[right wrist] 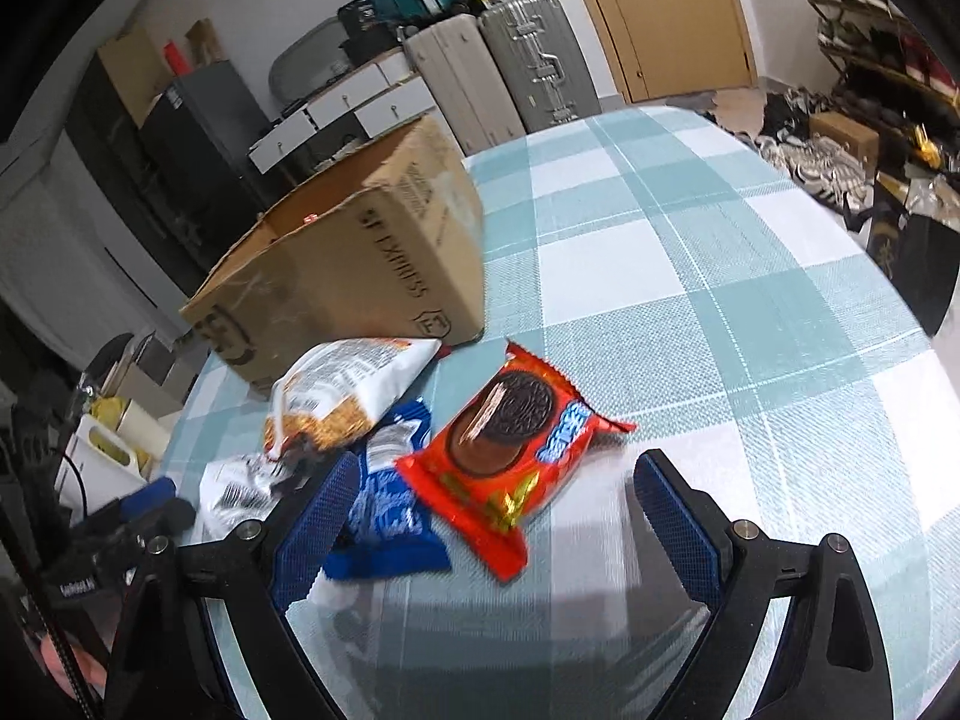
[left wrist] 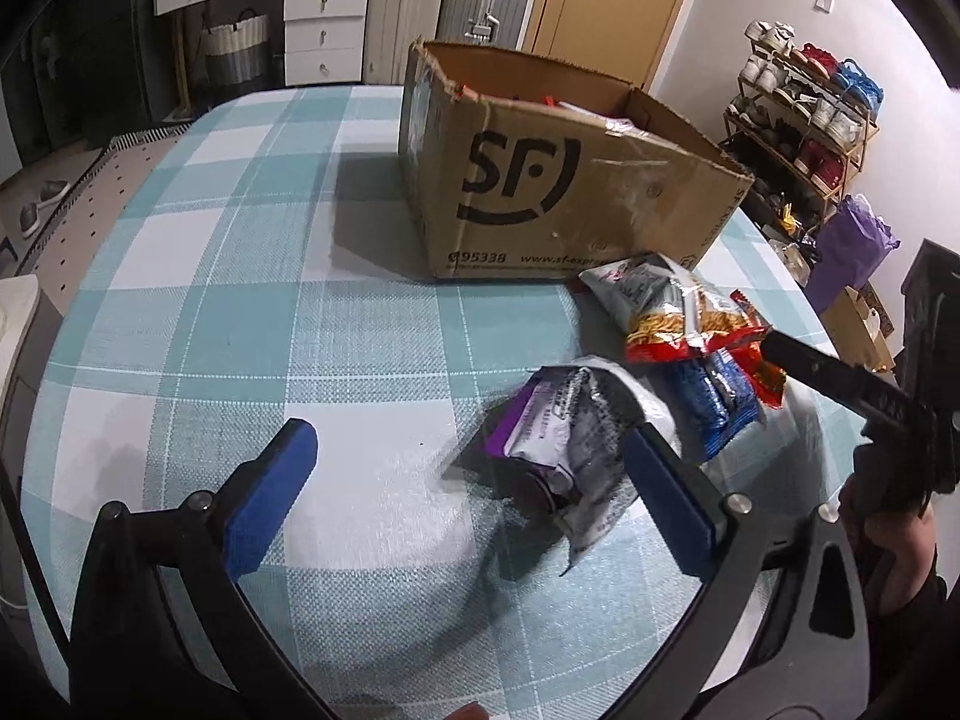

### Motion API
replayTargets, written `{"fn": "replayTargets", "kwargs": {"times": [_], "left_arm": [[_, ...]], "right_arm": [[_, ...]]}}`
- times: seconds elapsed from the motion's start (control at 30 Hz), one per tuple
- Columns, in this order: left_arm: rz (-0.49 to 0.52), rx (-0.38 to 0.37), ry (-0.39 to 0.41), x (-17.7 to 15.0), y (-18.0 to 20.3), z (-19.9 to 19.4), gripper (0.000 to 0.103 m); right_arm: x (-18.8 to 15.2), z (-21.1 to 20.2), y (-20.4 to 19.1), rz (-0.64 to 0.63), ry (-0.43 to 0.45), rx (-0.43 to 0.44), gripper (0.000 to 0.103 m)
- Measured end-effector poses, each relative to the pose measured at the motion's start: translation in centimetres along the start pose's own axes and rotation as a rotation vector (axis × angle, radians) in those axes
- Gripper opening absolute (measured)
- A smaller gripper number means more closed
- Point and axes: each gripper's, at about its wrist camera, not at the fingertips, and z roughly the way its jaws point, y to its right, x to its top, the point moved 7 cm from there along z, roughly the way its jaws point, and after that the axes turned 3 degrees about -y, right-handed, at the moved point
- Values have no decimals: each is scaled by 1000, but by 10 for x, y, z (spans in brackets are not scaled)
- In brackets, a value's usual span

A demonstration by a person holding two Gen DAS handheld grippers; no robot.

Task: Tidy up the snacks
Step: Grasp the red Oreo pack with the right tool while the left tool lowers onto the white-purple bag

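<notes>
- Left tongs (left wrist: 474, 474) gape wide, holding nothing; the purple-and-silver snack packet (left wrist: 561, 450) lies just inside the right pad.
- Right tongs (right wrist: 498, 516) are spread too and empty, above the red Oreo packet (right wrist: 513, 450), which overlaps the blue Oreo packet (right wrist: 384, 516).
- A noodle-snack bag (right wrist: 342, 390) touches the open SF cardboard box (left wrist: 576, 186).
- The checked surface (right wrist: 690, 276) lies bare rightward to its edge.

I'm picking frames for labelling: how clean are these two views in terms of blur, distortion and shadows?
Left wrist: the purple-and-silver snack packet is motion-smeared, the cardboard box is sharp and casts a dark shadow leftward, and fisheye bends the table. Right wrist: the red cookie packet is slightly soft, its edges blurred.
</notes>
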Motion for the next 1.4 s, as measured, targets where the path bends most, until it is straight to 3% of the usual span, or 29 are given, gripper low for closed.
{"fn": "replayTargets", "kwargs": {"times": [0.27, 0.53, 0.7, 1.4], "left_arm": [[-11, -17, -18, 4, -4, 9, 102], [-27, -24, -38, 2, -6, 16, 102], [-34, -21, -39, -1, -9, 13, 102], [-43, -27, -29, -12, -3, -15, 102]], "right_arm": [[17, 16, 4, 20, 22, -28, 92], [15, 21, 1, -72, 9, -157, 64], [10, 25, -8, -145, -12, -184, 47], [-1, -14, -15, -104, 25, -72, 43]]}}
